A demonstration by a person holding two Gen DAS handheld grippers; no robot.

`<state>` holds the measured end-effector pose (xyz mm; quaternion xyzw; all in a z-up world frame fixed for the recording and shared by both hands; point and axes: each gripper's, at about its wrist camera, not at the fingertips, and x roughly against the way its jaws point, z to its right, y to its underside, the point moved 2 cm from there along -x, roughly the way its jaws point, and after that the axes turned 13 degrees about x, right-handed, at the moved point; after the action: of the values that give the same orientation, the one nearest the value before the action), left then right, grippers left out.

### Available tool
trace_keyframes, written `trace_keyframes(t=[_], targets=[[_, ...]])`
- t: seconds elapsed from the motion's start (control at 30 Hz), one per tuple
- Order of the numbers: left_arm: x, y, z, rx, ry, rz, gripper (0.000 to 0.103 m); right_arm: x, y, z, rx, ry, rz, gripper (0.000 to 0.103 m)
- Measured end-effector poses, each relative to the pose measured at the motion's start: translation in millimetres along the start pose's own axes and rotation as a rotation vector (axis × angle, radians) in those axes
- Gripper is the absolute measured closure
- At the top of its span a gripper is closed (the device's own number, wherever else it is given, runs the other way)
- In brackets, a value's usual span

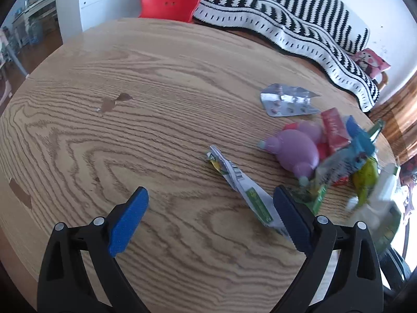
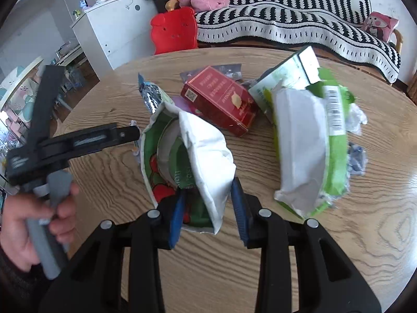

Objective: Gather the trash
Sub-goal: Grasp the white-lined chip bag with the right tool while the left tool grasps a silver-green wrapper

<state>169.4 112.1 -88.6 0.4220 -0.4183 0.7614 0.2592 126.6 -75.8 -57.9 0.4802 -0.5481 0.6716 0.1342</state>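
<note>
R gripper (image 2: 208, 208) pinches the white-green bag (image 2: 198, 156). L gripper (image 1: 211, 208) is wide open over the table (image 1: 130, 104), w/ nothing in it.

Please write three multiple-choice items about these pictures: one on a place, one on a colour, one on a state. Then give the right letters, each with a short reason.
1. Where is the white bag?
A. On the sofa
B. Between the fingers of the right gripper
C. Under a chair

2. What colour is the box on the table?
A. Blue
B. Yellow
C. Red

3. How is the left gripper?
A. Open, holding nothing
B. Shut on a cup
C. Shut on a spoon

Key: 1 B, a blue pad sits on each side of the bag. 2 C, its faces are dark red. 3 A, bare wood shows between its spread fingers.
</note>
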Motion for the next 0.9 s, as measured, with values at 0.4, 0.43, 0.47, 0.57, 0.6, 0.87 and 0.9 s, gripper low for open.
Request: trace_keyframes(t=[0.4,0.43,0.47,0.57,0.6,0.87,0.9], targets=[[-7,9,26,-0.068,-0.025,0.040,0.060,35,21,19,-0.007,0.033,0.017,0.068],[-7,10,28,-0.079,-0.018,0.034,0.073,38,23,20,-0.008,0.036,0.019,0.068],[-7,12,29,-0.079,-0.007,0.019,0.084,41,25,20,-0.009,0.038,0.021,0.068],[3,16,31,-0.078,-0.019,0.036,0.096,53,33,23,-0.017,0.046,0.034,0.068],[6,16,31,-0.084,-0.030,0.052,0.097,56,35,25,-0.019,0.050,0.036,0.068],[58,18,29,-0.048,-0.004,0.132,0.097,96,66,66,-0.098,0.106,0.049,0.068],[68,17,30,-0.029,0.014,0.152,0.097,101,69,71,-0.108,0.114,0.051,0.068]])
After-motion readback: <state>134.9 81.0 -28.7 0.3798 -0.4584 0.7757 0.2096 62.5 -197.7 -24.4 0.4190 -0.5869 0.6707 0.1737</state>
